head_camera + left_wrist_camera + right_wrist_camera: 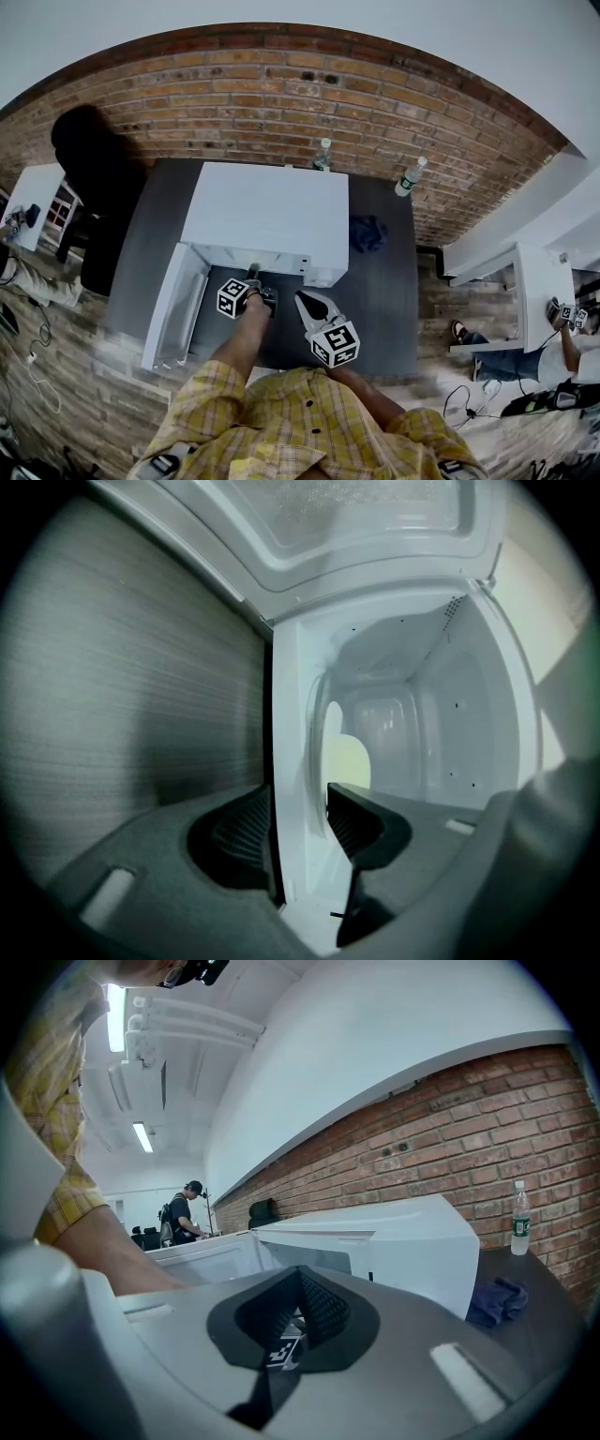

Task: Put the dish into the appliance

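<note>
Dish inside the microwave: visible in the left gripper view as a pale round shape lying flat on the cavity floor, almost edge-on, a little past the pads. Hard to separate from the floor around it, and hidden in the head view. Left gripper turned on its side at the mouth of the cavity, jaws spread wide and gripping nothing, with the white front edge of the microwave lined up in the gap between the ribbed pads. Right gripper clenched on nothing, pads pressed together, held back from the opening and nearer the person's body, over the dark grey table. Microwave door swung fully open to the left, its frosted inner pane showing above the cavity in the left gripper view. On the table to the right of the microwave, a crumpled blue cloth. Further back, by the brick wall, a clear bottle behind the microwave and a second bottle toward the table's right edge.
</note>
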A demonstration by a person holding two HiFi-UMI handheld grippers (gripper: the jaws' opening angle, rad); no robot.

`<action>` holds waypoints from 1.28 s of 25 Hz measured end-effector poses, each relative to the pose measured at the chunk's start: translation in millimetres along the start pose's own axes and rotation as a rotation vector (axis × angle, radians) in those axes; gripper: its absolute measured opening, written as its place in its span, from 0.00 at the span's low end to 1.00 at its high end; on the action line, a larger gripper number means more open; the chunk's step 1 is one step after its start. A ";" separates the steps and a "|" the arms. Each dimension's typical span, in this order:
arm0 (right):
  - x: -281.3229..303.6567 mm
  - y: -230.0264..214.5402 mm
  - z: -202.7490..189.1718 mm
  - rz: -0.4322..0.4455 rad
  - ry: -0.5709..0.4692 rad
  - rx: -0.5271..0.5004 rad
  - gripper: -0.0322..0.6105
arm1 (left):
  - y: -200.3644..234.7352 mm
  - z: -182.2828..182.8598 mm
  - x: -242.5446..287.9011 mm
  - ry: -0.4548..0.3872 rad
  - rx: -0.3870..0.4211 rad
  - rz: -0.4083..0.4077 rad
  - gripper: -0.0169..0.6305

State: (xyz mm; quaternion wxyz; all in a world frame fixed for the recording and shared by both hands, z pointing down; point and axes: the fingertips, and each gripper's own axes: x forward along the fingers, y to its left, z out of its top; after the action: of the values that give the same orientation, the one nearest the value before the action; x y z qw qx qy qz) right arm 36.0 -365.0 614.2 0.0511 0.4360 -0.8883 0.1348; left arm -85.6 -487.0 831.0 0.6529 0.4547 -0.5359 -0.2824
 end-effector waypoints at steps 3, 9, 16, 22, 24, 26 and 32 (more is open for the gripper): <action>-0.9 -0.3 1.8 0.000 -0.003 0.002 0.04 | -5.5 -2.5 -4.7 0.021 0.015 -0.023 0.27; -3.8 6.4 8.7 -0.003 -0.027 0.004 0.04 | -29.4 -6.2 -22.2 0.065 0.066 -0.087 0.13; -18.8 11.8 14.3 -0.025 -0.058 0.016 0.04 | -49.2 -20.4 -56.7 0.104 0.131 -0.150 0.03; -35.0 23.4 14.5 -0.038 -0.054 0.008 0.05 | -66.7 -32.5 -92.7 0.122 0.173 -0.207 0.03; -40.3 27.6 14.4 -0.038 -0.051 0.012 0.05 | -72.7 -40.9 -107.4 0.133 0.196 -0.223 0.03; -46.3 32.8 15.5 -0.040 -0.054 0.014 0.05 | -78.4 -48.6 -122.8 0.147 0.229 -0.243 0.03; -61.4 50.4 14.6 -0.041 -0.065 0.024 0.05 | -88.7 -58.3 -166.9 0.166 0.331 -0.292 0.03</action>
State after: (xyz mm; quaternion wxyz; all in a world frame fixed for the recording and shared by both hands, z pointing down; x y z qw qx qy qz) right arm 34.3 -293.0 577.6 0.0197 0.4590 -0.8787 0.1298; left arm -63.7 -365.0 676.8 0.5635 0.6498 -0.4479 -0.2440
